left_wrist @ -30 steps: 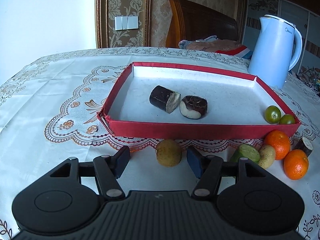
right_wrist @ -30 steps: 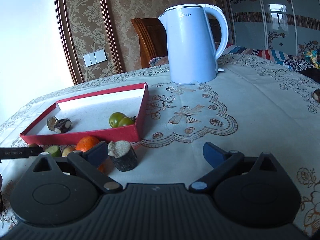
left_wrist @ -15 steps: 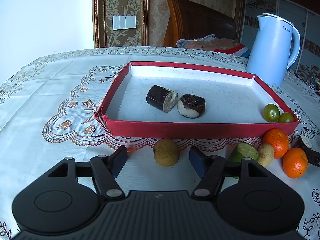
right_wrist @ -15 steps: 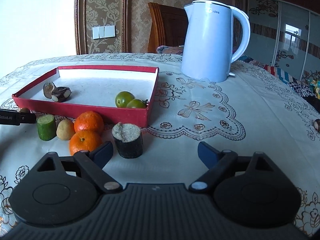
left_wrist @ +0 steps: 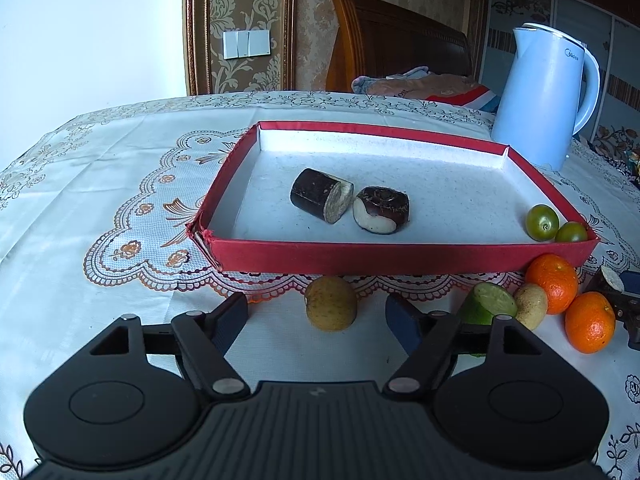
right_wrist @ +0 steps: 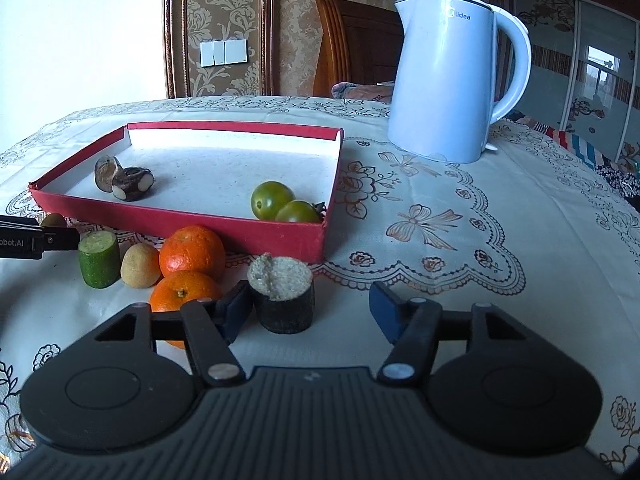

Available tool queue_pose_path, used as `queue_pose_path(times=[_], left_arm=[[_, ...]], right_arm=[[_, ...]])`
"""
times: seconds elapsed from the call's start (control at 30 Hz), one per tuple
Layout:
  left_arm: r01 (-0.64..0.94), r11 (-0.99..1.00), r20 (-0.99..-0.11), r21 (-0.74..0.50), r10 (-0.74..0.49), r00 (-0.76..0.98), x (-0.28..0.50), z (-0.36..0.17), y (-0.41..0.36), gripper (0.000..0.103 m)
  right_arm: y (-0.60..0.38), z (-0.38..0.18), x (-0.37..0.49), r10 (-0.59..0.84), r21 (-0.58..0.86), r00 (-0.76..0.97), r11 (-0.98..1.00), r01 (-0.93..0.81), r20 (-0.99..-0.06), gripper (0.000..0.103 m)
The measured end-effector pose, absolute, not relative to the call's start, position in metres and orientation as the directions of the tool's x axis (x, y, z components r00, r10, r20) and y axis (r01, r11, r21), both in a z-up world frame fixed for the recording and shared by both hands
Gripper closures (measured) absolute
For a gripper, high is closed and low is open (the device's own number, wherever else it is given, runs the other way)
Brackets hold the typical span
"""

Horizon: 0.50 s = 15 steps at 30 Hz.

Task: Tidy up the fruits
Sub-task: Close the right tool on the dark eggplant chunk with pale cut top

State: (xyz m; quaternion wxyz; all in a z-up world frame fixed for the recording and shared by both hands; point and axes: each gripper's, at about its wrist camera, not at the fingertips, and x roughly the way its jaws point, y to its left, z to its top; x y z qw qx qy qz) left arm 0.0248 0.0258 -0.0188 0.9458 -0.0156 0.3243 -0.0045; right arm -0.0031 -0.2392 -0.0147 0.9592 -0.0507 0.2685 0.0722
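Left tongs [left_wrist: 318,316] spread, just been widening, yellow-brown fruit [left_wrist: 331,303] between tips, untouched, on bench just before red tray [left_wrist: 400,256] front wall. Right tongs [right_wrist: 310,309] just been narrowing, not yet clamped: dark cut stalk piece [right_wrist: 284,298] upright against left tip, gap to right tip.

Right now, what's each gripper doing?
Left gripper: open, opening around the brownish fruit.
Right gripper: open, closing around the dark stalk piece.
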Motion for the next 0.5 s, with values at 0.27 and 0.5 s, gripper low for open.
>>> queue_pose_path(times=[0.27,0.5], left_arm=[[-0.002,0.999,-0.612,-0.037,-0.021,0.791,0.0249,-0.0187,0.0263,0.027],[0.014,0.999,-0.600,-0.041,-0.036,0.800,0.0217,-0.0174,0.0251,0.027]], right_arm=[[-0.2371,-0.0142,0.0021,0.143,-0.025,0.838,0.983,-0.183,-0.527,0.057],[-0.2353,-0.0138,0.0065,0.146,-0.001,0.837,0.985,-0.173,-0.528,0.059]])
